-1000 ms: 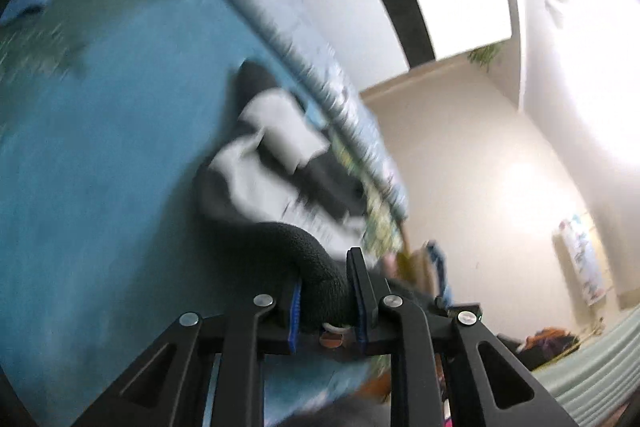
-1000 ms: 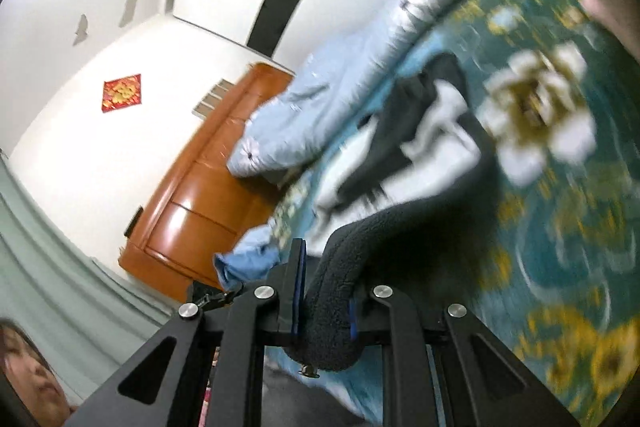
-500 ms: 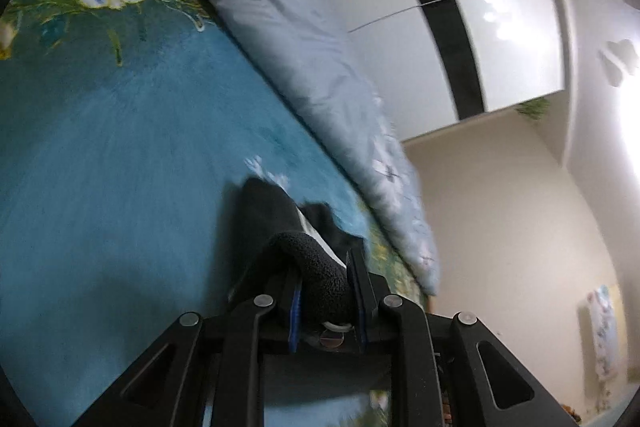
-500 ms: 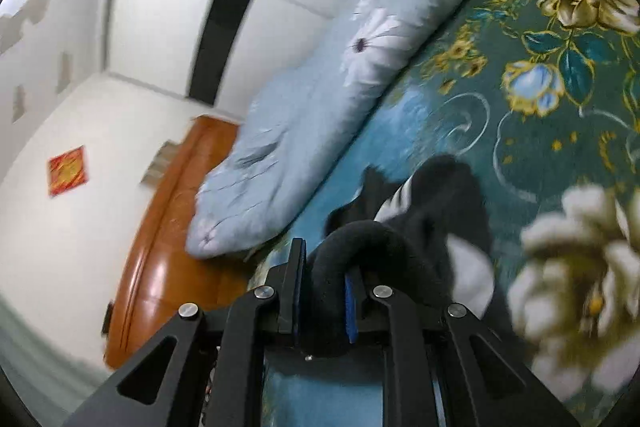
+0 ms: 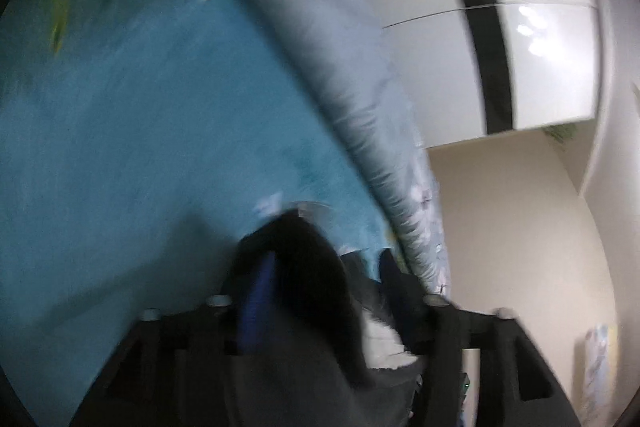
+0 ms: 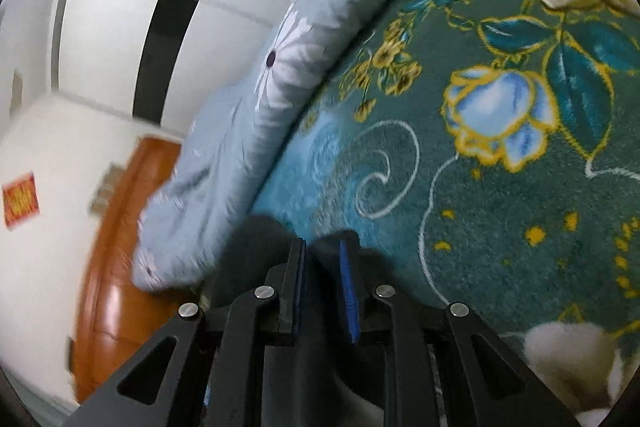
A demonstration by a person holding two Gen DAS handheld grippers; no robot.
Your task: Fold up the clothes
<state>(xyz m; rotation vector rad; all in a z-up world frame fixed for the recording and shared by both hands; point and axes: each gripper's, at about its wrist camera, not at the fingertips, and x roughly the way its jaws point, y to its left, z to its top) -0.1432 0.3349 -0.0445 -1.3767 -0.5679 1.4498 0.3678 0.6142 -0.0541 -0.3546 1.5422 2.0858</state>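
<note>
Teal plush covers the bed [image 6: 500, 227], a thick-piled blanket woven with blue and cream flowers and gold scrolls. A pale blue quilt [image 6: 248, 131] printed with daisies lies bunched along its far edge, beside an orange wooden headboard [image 6: 116, 267].

We hold one tool in each hand, both low over the blanket. The garment [image 5: 308, 275], a soft black fleece with white patches, lies directly at the tips of both tools, its folded edge resting on the blanket and running across from one hand to the other.

The left gripper [image 5: 324, 291] is opening its jaws: the black fleece sits between them, and the pads no longer press it. The view is blurred with motion. The right gripper [image 6: 322, 259] has its jaws nearly closed, pinching a thin fold of the same dark fleece. Neither hand is nearer; each is at its own end of the edge.

We judge the fold is being laid down, the right end yet to be released.
</note>
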